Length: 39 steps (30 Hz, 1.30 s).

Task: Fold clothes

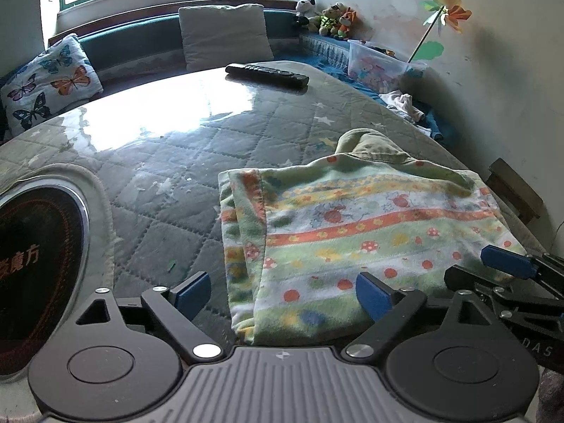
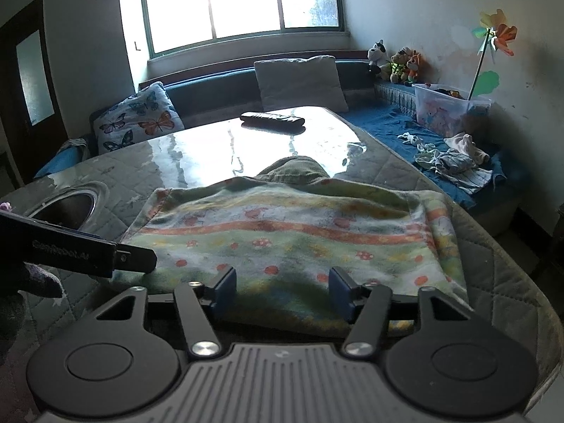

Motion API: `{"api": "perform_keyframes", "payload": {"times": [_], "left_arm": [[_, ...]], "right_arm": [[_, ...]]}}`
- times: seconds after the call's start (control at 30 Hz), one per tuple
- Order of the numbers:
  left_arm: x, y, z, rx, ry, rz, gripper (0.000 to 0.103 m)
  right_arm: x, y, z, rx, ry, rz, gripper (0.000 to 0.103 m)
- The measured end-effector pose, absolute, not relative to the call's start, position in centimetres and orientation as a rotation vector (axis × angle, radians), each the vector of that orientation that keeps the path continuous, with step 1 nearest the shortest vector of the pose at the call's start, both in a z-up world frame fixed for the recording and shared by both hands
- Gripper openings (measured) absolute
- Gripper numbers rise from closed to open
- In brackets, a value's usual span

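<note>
A fleece garment (image 1: 352,225) in green, orange and white stripes with mushroom prints lies folded flat on the quilted table; an olive piece pokes out from under its far edge (image 2: 296,169). My left gripper (image 1: 283,292) is open over the garment's near left corner, its left pad over bare table. My right gripper (image 2: 282,290) is open just above the garment's (image 2: 289,236) near edge, with nothing between its fingers. The right gripper's blue fingertip (image 1: 507,262) shows at the right of the left wrist view. The left gripper's body (image 2: 77,250) crosses the left of the right wrist view.
A black remote (image 1: 267,74) lies at the table's far end. A round induction cooker (image 1: 31,275) is set into the table at left. Cushions (image 1: 222,35), plush toys (image 1: 328,17), a plastic bin (image 2: 447,109) and loose clothes (image 2: 454,162) sit on the blue bench.
</note>
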<state>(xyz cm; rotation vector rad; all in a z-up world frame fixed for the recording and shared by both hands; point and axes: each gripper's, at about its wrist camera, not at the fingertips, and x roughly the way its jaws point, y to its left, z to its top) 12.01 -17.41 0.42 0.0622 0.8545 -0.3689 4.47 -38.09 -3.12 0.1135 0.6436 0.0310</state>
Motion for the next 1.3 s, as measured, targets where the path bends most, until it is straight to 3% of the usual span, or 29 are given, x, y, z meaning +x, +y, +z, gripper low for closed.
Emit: {"api": "perform_keyframes", "payload": {"times": [0.4,1.3], "left_arm": [[10.6,-16.5,0.4,0.07,0.829,-0.359,0.1],[7.4,-15.8,0.7,0.121,0.773,-0.379,0.103]], "right_arm": [[3.4,-37.6,-3.2,0.108,0.634,0.003,0.082],[1.6,-37.0,-3.4,0.14,0.627,-0.062,0.1]]}}
